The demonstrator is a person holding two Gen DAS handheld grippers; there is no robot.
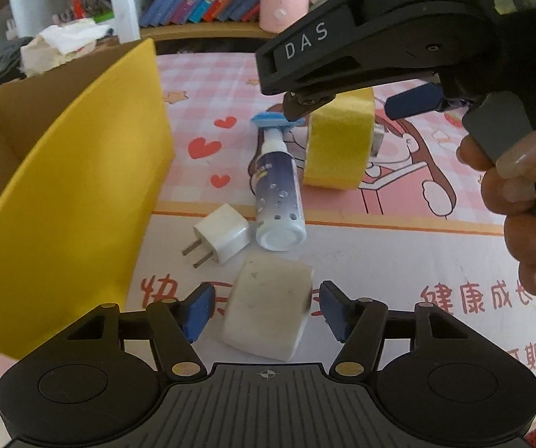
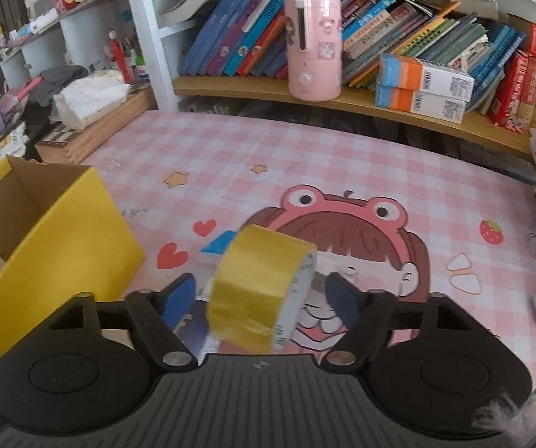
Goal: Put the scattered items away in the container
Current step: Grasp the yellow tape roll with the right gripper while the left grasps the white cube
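- Eraser block (image 1: 268,313): white, scuffed with grey marks, blurred; lying on the pink mat (image 1: 398,254) near the camera, just right of the yellow box (image 1: 81,171).
- Left gripper (image 1: 268,311): blue pads either side of the block, gaps visible on both sides, so apart, not clamped.
- Tape roll (image 2: 260,291): yellow, standing on edge, white core rim facing right, between the right gripper (image 2: 260,298) fingers; pads apart, no contact seen.
- Step in hand, judged: double pick, both grippers set around their items before the squeeze.
- Next move calls for: closing on block and roll, lifting, carrying left over the box wall, dropping in.
- Plug adapter (image 1: 223,239) and spray bottle (image 1: 277,201): just beyond the block, touching or nearly; still to be tidied.
- Box: open top, brown inside, far left.
- Bookshelf (image 2: 342,93) at far edge.
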